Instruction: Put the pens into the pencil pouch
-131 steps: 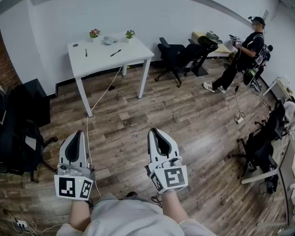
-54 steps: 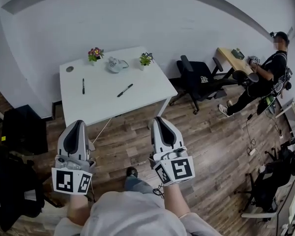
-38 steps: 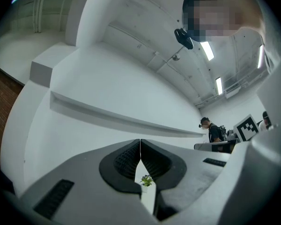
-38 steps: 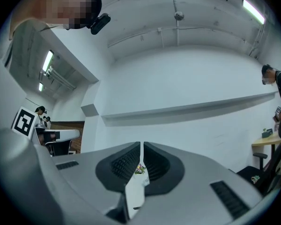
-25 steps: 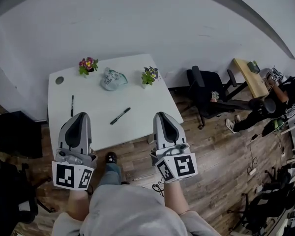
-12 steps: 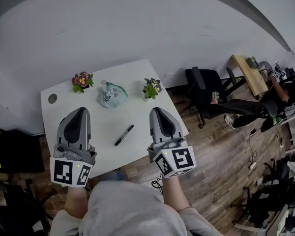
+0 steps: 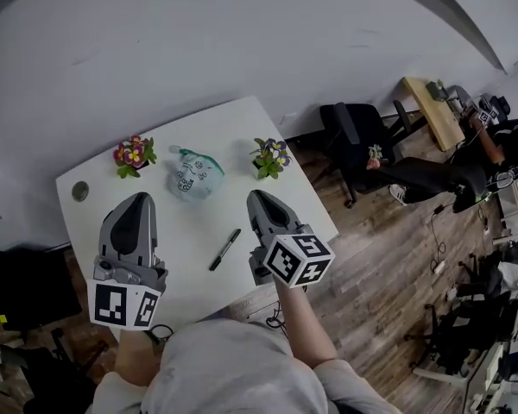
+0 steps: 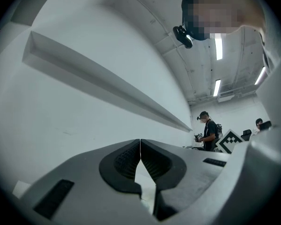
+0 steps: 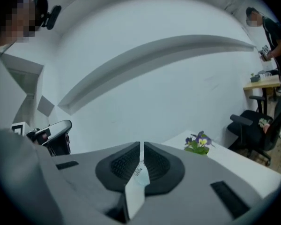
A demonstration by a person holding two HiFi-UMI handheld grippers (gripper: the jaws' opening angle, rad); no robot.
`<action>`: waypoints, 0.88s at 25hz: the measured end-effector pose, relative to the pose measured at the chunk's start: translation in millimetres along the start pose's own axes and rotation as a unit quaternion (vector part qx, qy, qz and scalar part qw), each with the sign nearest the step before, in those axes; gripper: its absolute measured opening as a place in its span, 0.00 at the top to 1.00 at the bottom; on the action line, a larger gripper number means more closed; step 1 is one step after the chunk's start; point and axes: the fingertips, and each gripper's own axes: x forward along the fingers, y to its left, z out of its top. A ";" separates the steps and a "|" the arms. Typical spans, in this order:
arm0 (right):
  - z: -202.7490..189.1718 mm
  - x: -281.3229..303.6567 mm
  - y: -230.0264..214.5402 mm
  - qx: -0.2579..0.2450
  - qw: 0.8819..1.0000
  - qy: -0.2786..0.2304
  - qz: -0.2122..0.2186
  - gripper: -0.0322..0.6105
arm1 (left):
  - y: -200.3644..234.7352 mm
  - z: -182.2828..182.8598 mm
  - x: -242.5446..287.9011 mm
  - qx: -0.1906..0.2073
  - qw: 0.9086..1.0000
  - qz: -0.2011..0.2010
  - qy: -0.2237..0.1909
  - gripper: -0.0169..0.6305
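White counter (image 7: 242, 119) against a pale wall, wood-plank floor (image 7: 388, 257) around it. The one black pen (image 7: 225, 249) I can see is lying flat on the counter's near half, at a slant, in the gap between the two grippers and not touching either. The pencil pouch (image 7: 194, 175), a light teal one, sits toward the back, between a pot of pink and yellow flowers (image 7: 134, 155) and a pot of purple ones (image 7: 270, 158). Pen and pouch are apart, with bare counter between them.

Left gripper (image 7: 136, 198) hangs over the counter's left side; in its own view the fingers (image 8: 126, 161) are pressed together with nothing in them. Right gripper (image 7: 257, 198) is over the right side, tip near the purple pot, and its fingers (image 9: 124, 163) are together too, just a hairline slit, holding nothing. That purple pot also shows in the right gripper view (image 9: 199, 142).

Small dark round thing (image 7: 80, 191) at the counter's left corner, can't tell what it is. Black office chair (image 7: 354, 132) off to the right, and a person (image 7: 501, 141) further back by a wooden desk (image 7: 432, 110).
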 end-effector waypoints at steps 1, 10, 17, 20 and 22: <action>-6.9 8.9 -4.1 0.015 1.000 0.013 -0.001 0.89 | 4.1 -4.4 2.9 -0.004 1.000 -0.002 0.005 0.94; -69.0 79.1 -41.4 0.124 0.986 0.107 -0.028 0.84 | 34.1 -39.3 22.7 -0.032 0.999 -0.012 0.037 0.94; -103.0 121.9 -69.1 0.234 0.961 0.135 -0.055 0.77 | 49.1 -59.5 36.2 -0.039 0.998 -0.021 0.055 0.94; -111.8 136.2 -79.0 0.277 0.949 0.136 -0.063 0.76 | 53.9 -66.0 40.9 -0.043 0.997 -0.024 0.062 0.94; -119.3 144.9 -85.6 0.302 0.940 0.141 -0.069 0.75 | 57.1 -70.7 43.9 -0.045 0.996 -0.026 0.066 0.94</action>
